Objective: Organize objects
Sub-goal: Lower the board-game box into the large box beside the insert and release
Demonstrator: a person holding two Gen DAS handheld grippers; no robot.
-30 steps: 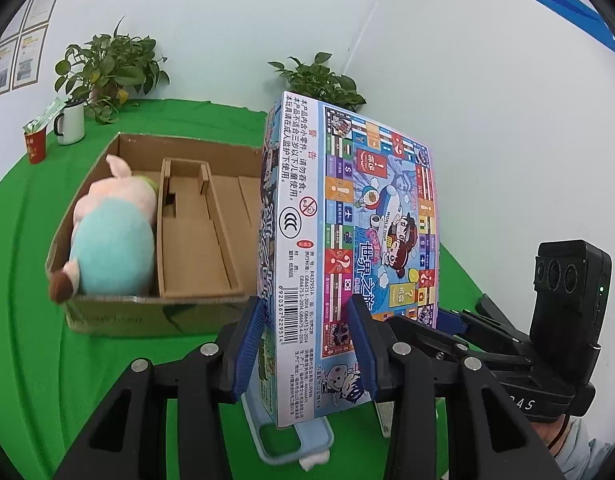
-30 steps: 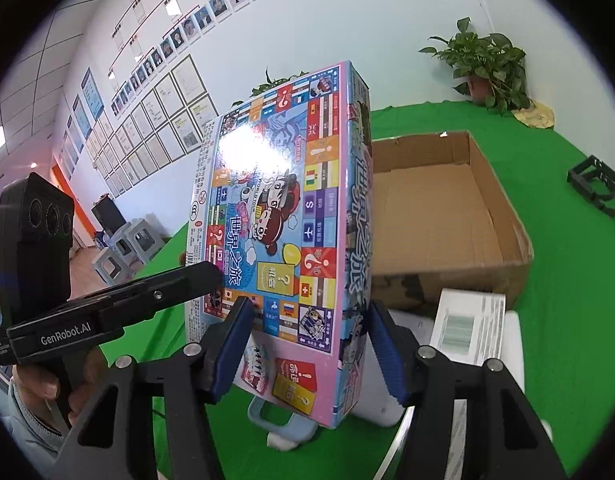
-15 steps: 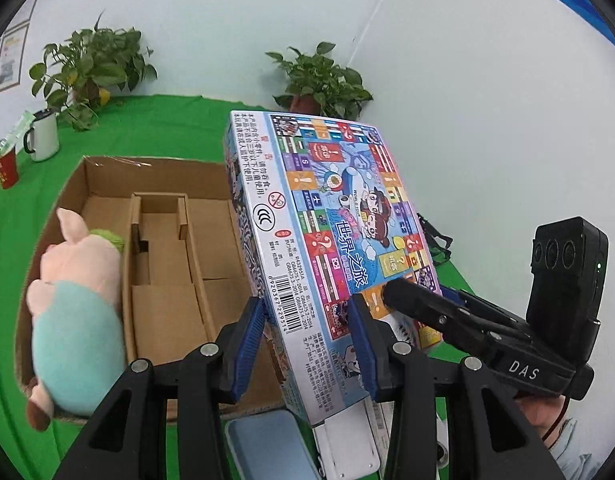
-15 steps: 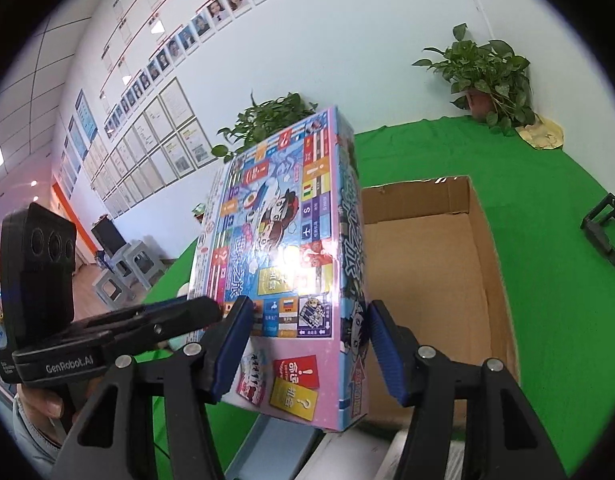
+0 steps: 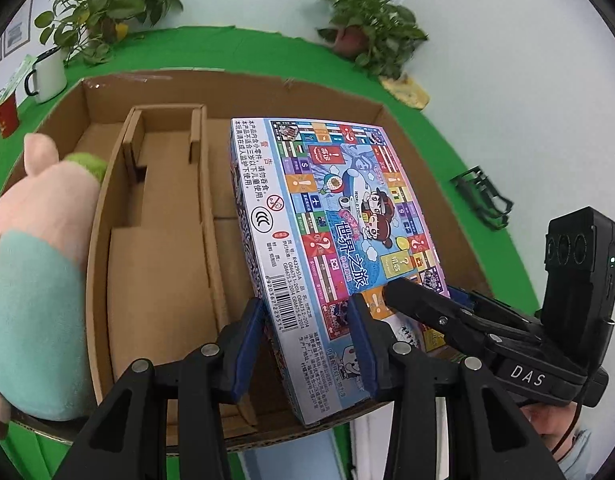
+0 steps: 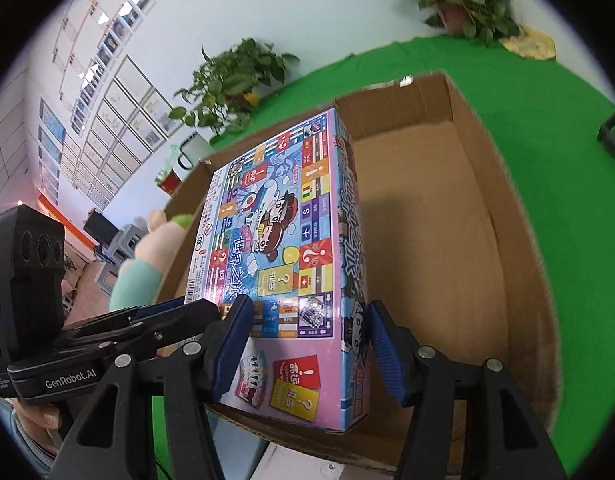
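Grippers, left (image 5: 305,340) and right (image 6: 307,344), clamp game box (image 5: 339,240) over cardboard box (image 5: 155,280) holding plush (image 5: 31,280).

Left gripper (image 5: 305,340) was clamped on the game box (image 5: 331,216), blue pads on its two narrow sides. Right gripper (image 6: 307,344) gripped the same box from the opposite side, jaws closed against it. Both pointed forward, side by side.

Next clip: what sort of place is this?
Probably an office staged for recording: green cloth-covered table, rows of framed documents on the wall, potted green plants.
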